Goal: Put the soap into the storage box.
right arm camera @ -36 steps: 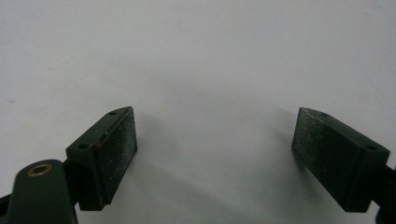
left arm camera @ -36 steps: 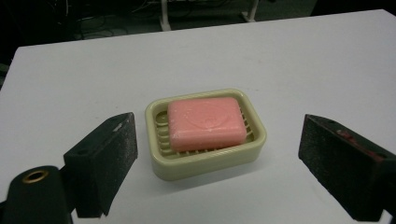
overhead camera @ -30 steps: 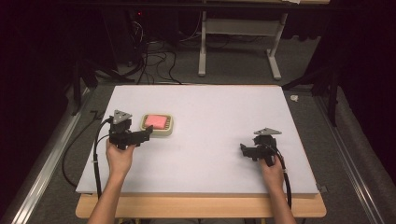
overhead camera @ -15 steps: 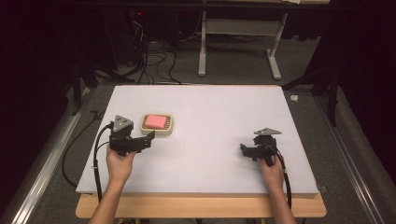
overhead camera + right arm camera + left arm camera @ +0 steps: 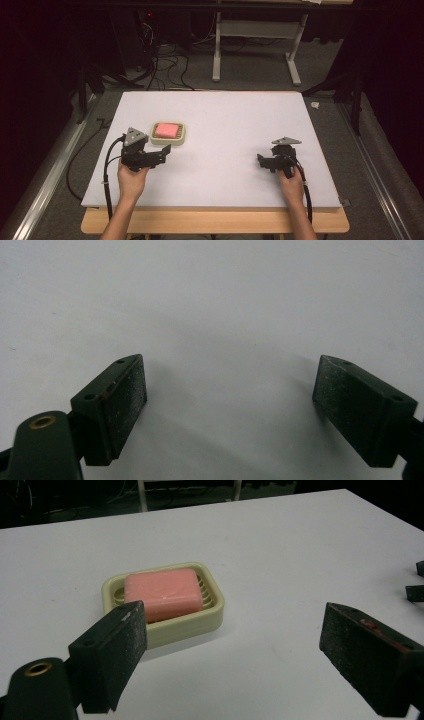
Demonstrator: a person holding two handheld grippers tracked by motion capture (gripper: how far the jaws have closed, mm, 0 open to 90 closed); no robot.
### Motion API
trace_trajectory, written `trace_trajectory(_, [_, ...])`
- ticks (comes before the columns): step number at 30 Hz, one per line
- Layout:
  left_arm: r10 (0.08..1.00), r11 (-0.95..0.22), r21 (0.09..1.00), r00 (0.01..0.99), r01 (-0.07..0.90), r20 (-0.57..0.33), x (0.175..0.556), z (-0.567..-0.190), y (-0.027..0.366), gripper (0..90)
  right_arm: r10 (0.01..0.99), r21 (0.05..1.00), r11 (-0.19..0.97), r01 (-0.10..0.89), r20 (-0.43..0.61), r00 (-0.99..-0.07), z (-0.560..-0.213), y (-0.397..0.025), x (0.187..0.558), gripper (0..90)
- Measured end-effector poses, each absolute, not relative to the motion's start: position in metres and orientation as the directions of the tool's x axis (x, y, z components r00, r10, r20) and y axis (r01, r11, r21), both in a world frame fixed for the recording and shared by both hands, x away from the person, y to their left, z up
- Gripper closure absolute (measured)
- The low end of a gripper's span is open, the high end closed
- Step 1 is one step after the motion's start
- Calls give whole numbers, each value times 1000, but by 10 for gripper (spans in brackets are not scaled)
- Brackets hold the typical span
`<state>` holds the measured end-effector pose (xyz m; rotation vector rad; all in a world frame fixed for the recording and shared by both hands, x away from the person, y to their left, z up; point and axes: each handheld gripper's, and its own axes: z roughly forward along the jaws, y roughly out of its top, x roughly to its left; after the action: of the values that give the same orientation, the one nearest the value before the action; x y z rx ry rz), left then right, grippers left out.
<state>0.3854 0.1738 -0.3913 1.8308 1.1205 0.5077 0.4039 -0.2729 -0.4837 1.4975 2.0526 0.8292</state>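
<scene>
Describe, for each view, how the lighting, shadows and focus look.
High view: table brightly lit, surroundings dark, fairly sharp. Left gripper view: soap and dish sharp, near jaws soft, faint shadow under the dish. Right gripper view: right gripper jaws cast soft shadows on the white surface.

White table (image 5: 225, 115): one obstacle only, the cream soap dish (image 5: 169, 134) with pink soap (image 5: 167, 130), near the left edge. Left gripper (image 5: 162, 152) sits just beside the dish, jaws wide apart, nothing between them. Bare surface lies around right gripper (image 5: 260, 161), well apart from the dish.
</scene>
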Motion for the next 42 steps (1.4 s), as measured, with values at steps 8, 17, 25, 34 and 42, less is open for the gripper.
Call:
trace_trajectory(8, [842, -212, 838, 529, 503, -105, 383, -398, 164, 127, 954, 704, 224, 674, -18, -298, -484, -273, 404, 146])
trace_trajectory(17, [829, -228, 832, 549, 506, -106, 380, -403, 156, 128, 954, 704, 224, 674, -18, -299, -484, -273, 404, 146])
trace_trajectory(25, [823, -242, 825, 559, 511, -105, 379, -409, 150, 129, 954, 705, 226, 673, -19, -300, -484, -273, 404, 146])
trace_trajectory(34, [818, -254, 820, 566, 512, -100, 378, -415, 144, 139, 954, 705, 226, 673, -19, -300, -484, -273, 404, 146])
trace_trajectory(42, [810, -267, 810, 577, 523, -105, 381, -420, 138, 142, 954, 705, 226, 673, -19, -300, -484, -273, 404, 146])
